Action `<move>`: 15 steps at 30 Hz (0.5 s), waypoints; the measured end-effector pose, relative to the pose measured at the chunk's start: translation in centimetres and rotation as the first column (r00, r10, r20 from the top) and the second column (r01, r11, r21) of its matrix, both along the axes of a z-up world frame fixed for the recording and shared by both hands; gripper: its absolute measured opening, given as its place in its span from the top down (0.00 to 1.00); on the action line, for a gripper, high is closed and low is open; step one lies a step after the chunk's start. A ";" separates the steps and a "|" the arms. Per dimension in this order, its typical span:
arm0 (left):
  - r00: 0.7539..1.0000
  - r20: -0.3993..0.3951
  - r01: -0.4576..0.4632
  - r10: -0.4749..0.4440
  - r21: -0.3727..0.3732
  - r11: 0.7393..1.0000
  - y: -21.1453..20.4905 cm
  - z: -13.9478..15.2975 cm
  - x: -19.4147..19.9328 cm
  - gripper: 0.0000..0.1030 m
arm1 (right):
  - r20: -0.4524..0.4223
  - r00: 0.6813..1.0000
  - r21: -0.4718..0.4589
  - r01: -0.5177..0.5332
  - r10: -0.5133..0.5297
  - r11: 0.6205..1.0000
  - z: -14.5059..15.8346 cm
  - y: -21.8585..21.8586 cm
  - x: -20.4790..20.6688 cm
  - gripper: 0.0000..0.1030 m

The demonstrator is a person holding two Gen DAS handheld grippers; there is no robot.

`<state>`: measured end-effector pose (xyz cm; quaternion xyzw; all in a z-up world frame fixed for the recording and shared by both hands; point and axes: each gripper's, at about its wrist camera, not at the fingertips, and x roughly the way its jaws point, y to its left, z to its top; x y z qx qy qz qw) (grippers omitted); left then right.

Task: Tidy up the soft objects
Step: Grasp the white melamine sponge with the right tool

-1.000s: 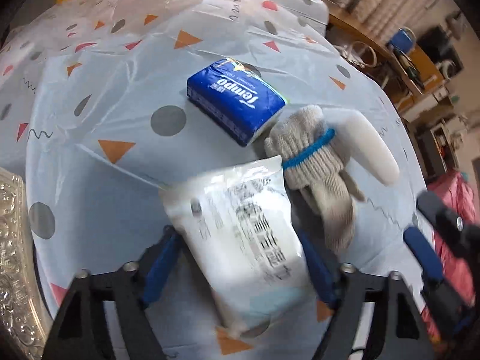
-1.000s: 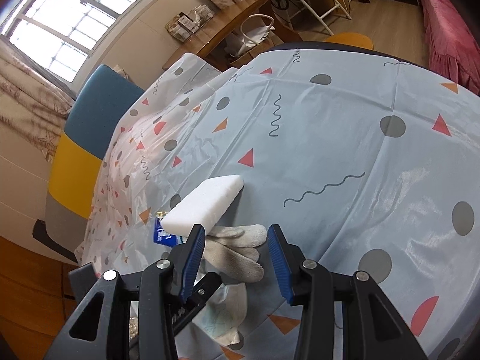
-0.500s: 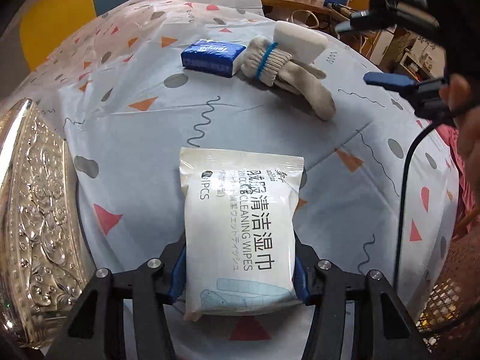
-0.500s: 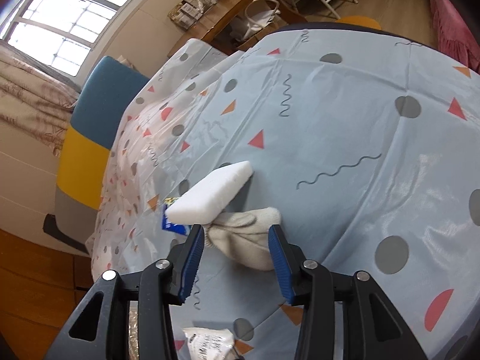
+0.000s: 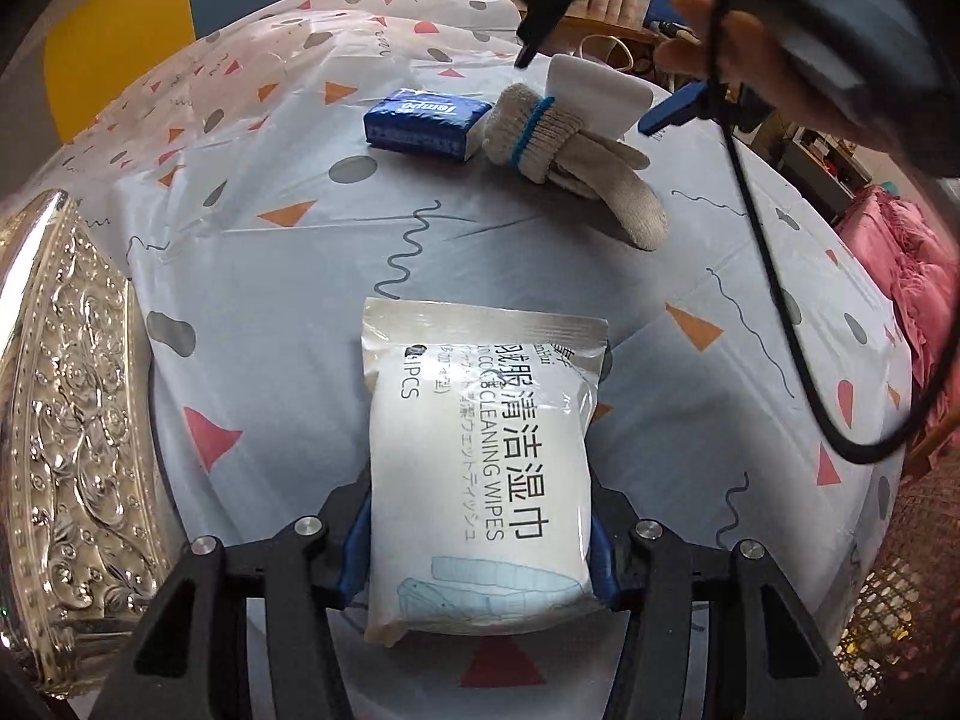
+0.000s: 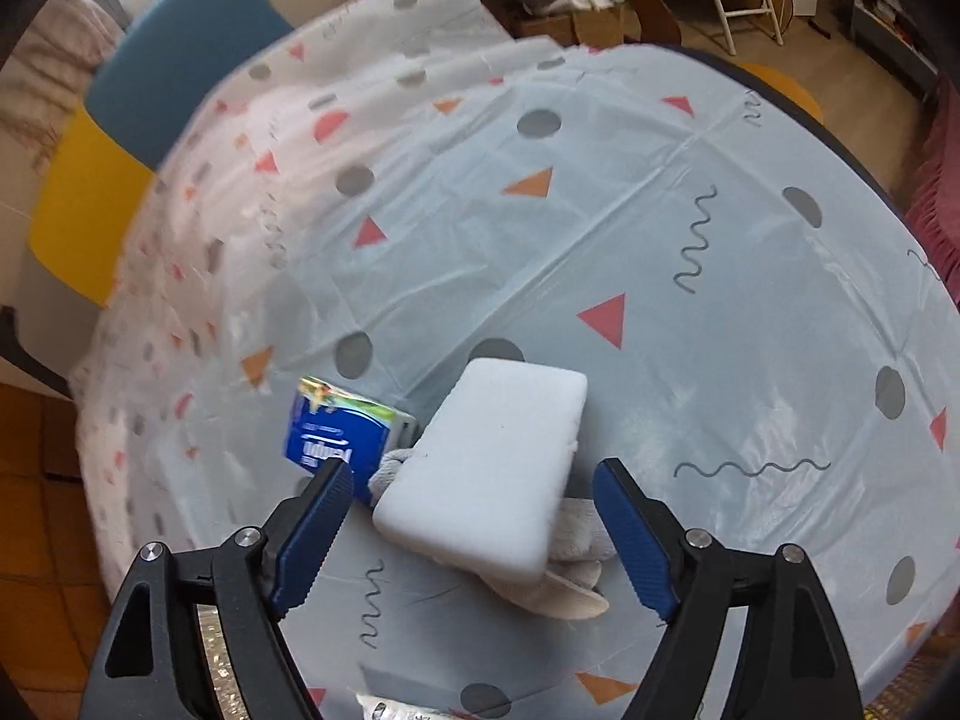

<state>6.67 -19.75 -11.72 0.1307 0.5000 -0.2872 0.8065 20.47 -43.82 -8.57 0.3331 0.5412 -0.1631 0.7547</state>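
Note:
My left gripper (image 5: 480,546) is shut on a white pack of cleaning wipes (image 5: 480,456) and holds it over the table's near side. Farther back lie a blue Tempo tissue pack (image 5: 423,120), a rolled grey glove with a blue band (image 5: 570,147) and a white sponge (image 5: 597,93) resting on the glove. My right gripper (image 6: 468,510) is open, hovering just above the sponge (image 6: 489,462), its jaws either side of it without touching. The tissue pack (image 6: 336,435) and glove (image 6: 570,564) lie beneath it. The right gripper also shows in the left wrist view (image 5: 594,54).
An embossed silver tray (image 5: 66,420) stands at the table's left edge. The round table has a pale blue patterned cloth (image 6: 690,300). A blue and yellow chair (image 6: 138,102) stands behind it, a pink bed (image 5: 918,276) to the right. A black cable (image 5: 780,300) hangs over the table's right side.
The left gripper pulled back toward the near edge with the wipes. The right gripper opened wider and came down over the sponge.

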 end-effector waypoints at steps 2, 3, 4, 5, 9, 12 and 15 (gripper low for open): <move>1.000 -0.001 0.001 -0.001 -0.004 1.000 0.1 0.1 0.0 0.45 | -0.028 1.000 0.008 0.010 -0.010 1.000 -0.9 0.1 0.5 0.19; 1.000 -0.002 0.001 -0.001 -0.006 1.000 0.1 0.1 0.0 0.45 | -0.024 1.000 0.027 0.006 -0.005 1.000 -1.3 0.1 0.5 0.19; 1.000 -0.004 0.000 0.000 -0.010 1.000 0.2 0.1 0.0 0.45 | -0.017 1.000 0.038 0.001 0.000 0.999 -1.5 0.1 0.4 0.24; 1.000 -0.006 -0.002 0.002 -0.014 1.000 0.3 0.1 0.0 0.45 | 0.003 1.000 0.048 -0.010 0.010 0.999 -1.5 0.1 0.1 0.39; 1.000 0.000 -0.003 0.003 -0.017 1.000 0.4 0.1 -0.2 0.45 | 0.102 0.994 0.031 -0.044 0.041 0.999 -0.1 -0.1 -2.5 0.43; 1.000 -0.008 -0.001 0.001 -0.012 1.000 0.3 0.2 -0.2 0.45 | 0.179 0.980 0.000 -0.086 0.085 0.996 1.7 0.3 -4.7 0.44; 1.000 -0.006 -0.002 0.002 -0.001 1.000 0.2 0.3 -0.3 0.46 | 0.205 0.971 -0.062 -0.114 0.125 0.992 3.1 1.4 -7.1 0.44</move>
